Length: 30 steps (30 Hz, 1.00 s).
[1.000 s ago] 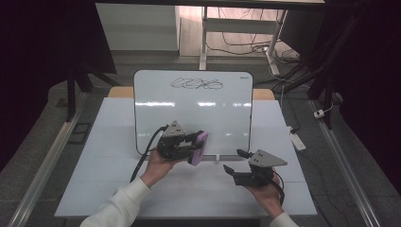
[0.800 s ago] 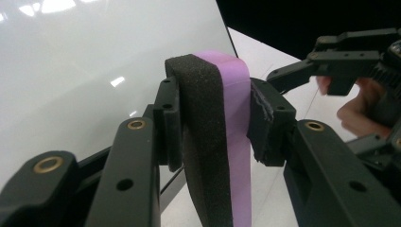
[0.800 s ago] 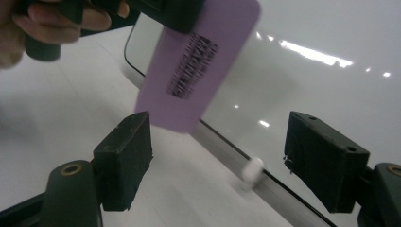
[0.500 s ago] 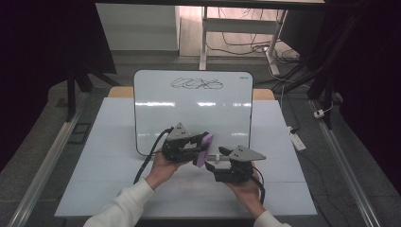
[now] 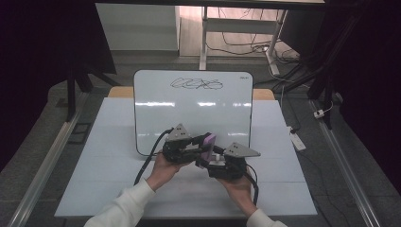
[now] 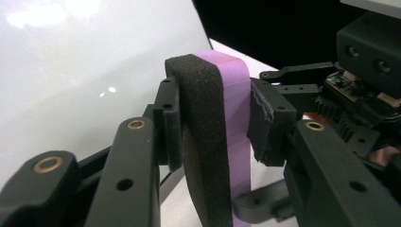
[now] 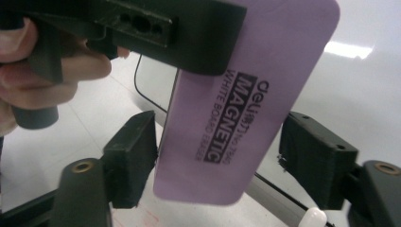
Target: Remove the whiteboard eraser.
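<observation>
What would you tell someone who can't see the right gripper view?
A purple whiteboard eraser hangs between the right gripper's two black fingers, which have just been closing and barely touch it. The left gripper clamps its top.

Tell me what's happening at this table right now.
A person holds a gripper in each hand over a white table, in front of a whiteboard with a black scribble near its top. The left gripper is clamped on a purple whiteboard eraser. The right gripper has come in beside it, and its jaws have just been closing around the eraser's free end; one pad looks on it, the other stands clear. It looks like a handover.
</observation>
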Each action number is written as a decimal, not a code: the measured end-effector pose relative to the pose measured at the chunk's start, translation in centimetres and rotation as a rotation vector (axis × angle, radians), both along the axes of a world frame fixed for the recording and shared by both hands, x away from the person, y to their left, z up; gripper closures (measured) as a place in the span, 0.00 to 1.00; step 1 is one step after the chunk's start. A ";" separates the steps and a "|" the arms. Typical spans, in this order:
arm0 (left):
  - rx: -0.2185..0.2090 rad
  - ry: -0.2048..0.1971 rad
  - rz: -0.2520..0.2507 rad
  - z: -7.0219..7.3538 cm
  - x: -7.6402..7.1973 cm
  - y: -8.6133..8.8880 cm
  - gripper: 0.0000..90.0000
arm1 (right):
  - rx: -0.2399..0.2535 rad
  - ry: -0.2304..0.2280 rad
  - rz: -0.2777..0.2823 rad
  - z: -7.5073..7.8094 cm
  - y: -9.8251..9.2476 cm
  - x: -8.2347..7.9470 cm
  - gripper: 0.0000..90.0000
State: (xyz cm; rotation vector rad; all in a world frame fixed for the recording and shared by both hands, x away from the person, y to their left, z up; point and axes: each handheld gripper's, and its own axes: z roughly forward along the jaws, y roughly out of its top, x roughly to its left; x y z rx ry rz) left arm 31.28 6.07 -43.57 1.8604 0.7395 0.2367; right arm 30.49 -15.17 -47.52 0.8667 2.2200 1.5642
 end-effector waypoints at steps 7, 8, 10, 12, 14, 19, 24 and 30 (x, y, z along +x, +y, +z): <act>-0.006 -0.006 0.001 0.0 -0.2 0.1 0.66 | -0.012 -0.019 -0.020 0.3 -0.2 -0.2 0.40; -0.005 -0.005 -0.002 0.0 -0.2 0.1 0.66 | -0.018 -0.027 -0.021 0.3 -0.2 -0.3 0.40; -0.003 -0.006 -0.004 0.0 -0.2 0.2 0.66 | -0.030 -0.041 -0.026 0.4 -0.1 -0.4 0.41; 0.001 -0.010 -0.004 -0.1 -0.2 0.2 0.65 | -0.051 -0.062 -0.033 0.4 -0.1 -0.5 0.41; -0.003 -0.009 -0.009 0.0 -0.2 0.4 0.58 | -0.054 -0.079 -0.029 0.5 -0.2 -0.5 0.42; -0.029 -0.011 0.006 0.5 -0.6 1.6 0.38 | -0.067 -0.100 -0.031 0.6 -0.4 -0.6 0.42; -0.010 -0.008 0.014 0.5 -1.6 3.7 0.28 | -0.057 -0.101 -0.039 0.7 -1.0 -0.3 0.43; 0.080 0.004 0.078 -0.7 -3.3 7.5 0.25 | -0.049 -0.110 -0.059 1.0 -2.0 0.0 0.43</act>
